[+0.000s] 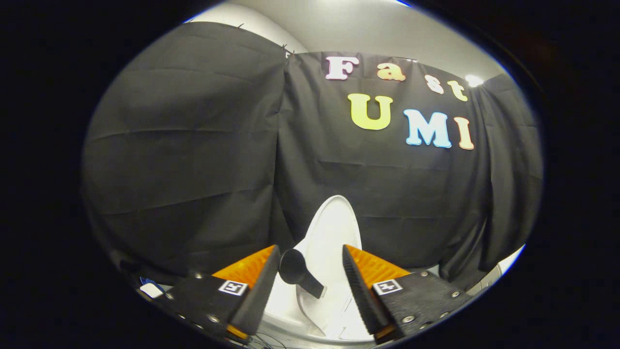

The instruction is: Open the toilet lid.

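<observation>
Gripper (311,264) is wide open, holding nothing; both fingers (256,286) are apart with a clear gap between them. Lid (334,232) is white, an elongated oval, standing raised and near upright just beyond the fingertips, seen through the gap. Its long axis runs roughly vertical, the rounded free end pointing up toward the wall (193,160), the lower end dropping between the fingers toward the toilet (283,305) below. It leans slightly to the right at the top. A dark handle (299,272) with a round cupped end sticks out from the lid's left edge, angled down to the right, sitting just inside the left finger; can't tell if it touches the finger. Neither finger presses on the lid. Some wires (264,341) lie low down near the left finger's base, and a small white item (151,290) is off to its left.
</observation>
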`<state>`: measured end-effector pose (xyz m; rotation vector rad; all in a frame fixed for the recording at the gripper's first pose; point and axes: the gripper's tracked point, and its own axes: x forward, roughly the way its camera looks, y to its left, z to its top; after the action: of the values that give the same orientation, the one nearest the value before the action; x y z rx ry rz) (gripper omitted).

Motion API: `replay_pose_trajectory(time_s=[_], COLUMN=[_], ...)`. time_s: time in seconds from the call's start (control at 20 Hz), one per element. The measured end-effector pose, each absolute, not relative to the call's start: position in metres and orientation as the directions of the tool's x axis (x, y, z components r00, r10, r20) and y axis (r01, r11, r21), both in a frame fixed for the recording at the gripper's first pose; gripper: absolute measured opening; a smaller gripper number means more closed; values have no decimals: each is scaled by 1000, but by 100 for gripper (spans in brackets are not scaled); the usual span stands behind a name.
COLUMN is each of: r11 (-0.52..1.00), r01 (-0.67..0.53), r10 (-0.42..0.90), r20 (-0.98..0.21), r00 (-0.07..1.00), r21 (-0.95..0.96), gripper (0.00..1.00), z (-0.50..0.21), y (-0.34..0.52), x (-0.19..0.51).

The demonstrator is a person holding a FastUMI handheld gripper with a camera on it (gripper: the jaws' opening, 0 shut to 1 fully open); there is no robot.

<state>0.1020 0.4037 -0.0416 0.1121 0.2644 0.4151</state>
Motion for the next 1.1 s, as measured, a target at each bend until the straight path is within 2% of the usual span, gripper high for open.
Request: replay_pose_trajectory(time_s=[0.1, 0.35, 0.6, 0.75, 1.1], r11=[899, 910, 921, 953, 963], r01=[-390, -376, -380, -301, -219], r10=[425, 388, 368, 295, 197], r20=[-190, -37, 131, 117, 141], r00=[885, 921, 921, 948, 970], r21=[199, 172, 83, 41, 159], gripper=[95, 94, 94, 95, 95], z=[-21, 48, 86, 73, 57], y=[389, 316, 234, 164, 46], x=[98, 93, 87, 94, 98])
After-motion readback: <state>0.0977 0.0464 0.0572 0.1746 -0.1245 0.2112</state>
